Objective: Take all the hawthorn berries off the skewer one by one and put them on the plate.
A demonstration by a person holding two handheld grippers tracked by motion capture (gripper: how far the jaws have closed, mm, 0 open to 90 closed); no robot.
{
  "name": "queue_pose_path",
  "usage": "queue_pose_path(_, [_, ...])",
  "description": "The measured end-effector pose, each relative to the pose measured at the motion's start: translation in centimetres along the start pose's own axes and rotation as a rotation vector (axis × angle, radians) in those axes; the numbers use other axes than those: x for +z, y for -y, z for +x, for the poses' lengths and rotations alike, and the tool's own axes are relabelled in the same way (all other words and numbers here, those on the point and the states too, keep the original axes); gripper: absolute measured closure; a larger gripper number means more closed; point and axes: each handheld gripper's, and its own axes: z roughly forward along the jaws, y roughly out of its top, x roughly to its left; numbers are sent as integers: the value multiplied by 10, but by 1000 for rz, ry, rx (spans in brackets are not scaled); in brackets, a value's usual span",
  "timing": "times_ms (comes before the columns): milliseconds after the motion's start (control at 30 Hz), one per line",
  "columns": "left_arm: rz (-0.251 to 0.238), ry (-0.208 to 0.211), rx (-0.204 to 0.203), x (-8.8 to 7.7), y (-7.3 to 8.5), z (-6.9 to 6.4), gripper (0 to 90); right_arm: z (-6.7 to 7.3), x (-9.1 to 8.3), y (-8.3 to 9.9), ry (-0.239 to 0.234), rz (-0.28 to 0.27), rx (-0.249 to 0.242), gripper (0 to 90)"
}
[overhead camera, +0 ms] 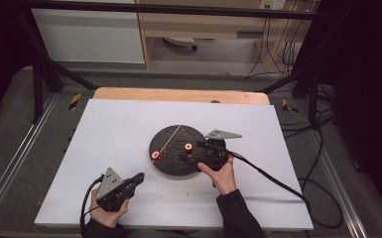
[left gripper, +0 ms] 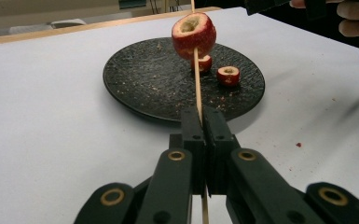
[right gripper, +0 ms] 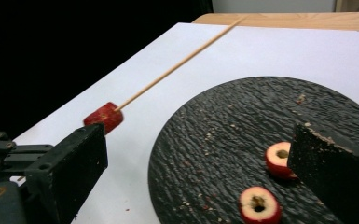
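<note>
Skewer time on the black plate (overhead camera: 171, 171) — white table (overhead camera: 104, 148), nothing blocking.

Left gripper (left gripper: 204, 122) is clenched on one skewer (left gripper: 197, 88) carrying one fruit piece (left gripper: 194, 35); right gripper (right gripper: 200, 163) is released — two hollowed pieces (right gripper: 259, 204) remain plated.

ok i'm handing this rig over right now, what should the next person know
Left tool: shut on the wooden skewer, holding it slanted over the black plate.
Right tool: open, holding nothing, above the plate's right part.
Done: one red fruit piece, cored, is threaded on the skewer.
Left: two cored red fruit pieces lie on the plate, close together, not yet skewered.
Likely next: pick up one with the right tool and push it onto the skewer's free end.
Note: crumbs on the plate and the white table.
</note>
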Motion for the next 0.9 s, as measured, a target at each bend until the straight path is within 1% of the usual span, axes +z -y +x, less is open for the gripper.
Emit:
queue_pose_path(167, [4,3,3,1,0,-1,884,11,10,1,-30,11,-2,66])
queue_pose_path(267, [3,4,4,1,0,-2,883,17,19,5,-46,23,9,78])
queue_pose_path(433, [4,6,7,1,0,-3,883,22,34,10,-90,36,48,112])
queue_pose_path(533, [5,6,10,2,0,-3,883,26,40,11,-110,44,49,153])
queue_pose_path(633, [6,8,14,2,0,-4,883,28,44,11,-142,38,72,205])
queue_pose_path(700, [8,11,15,3,0,-5,883,28,47,12,-152,30,86,231])
queue_pose_path(767, [11,14,19,4,0,-6,883,27,49,13,-156,34,93,270])
queue_pose_path(900, [13,19,24,5,0,-8,883,27,52,15,-187,46,116,357])
